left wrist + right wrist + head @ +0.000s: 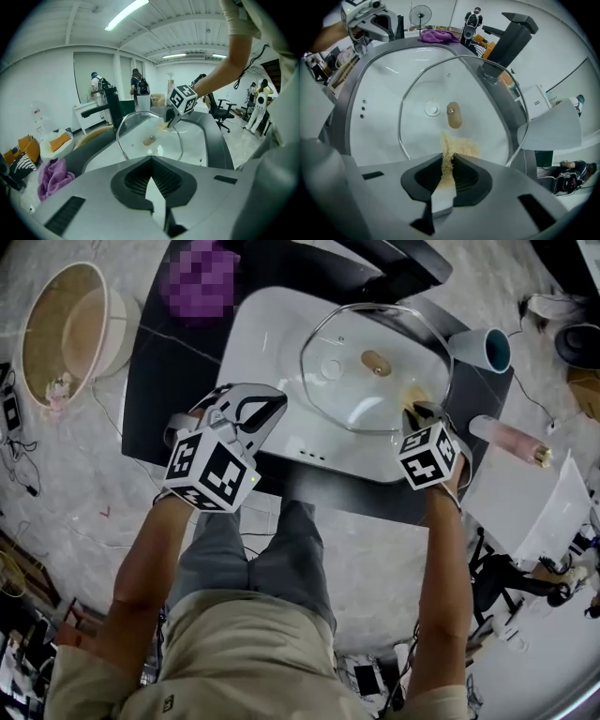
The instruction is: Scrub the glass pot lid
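**Pad on glass, lid unheld**

The lid (pixel 352 390) lies in the sink (pixel 267 338), toward its right side. Our right gripper (pixel 415 412) is clamped on a yellow pad (pixel 451 151) pressed to the glass just beside the knob (pixel 453 115). Our left gripper (pixel 265 412) is closed on nothing, over the sink's front left edge. We judge the lid stiff, heavy, slick and breakable; steady it by its rim or knob.
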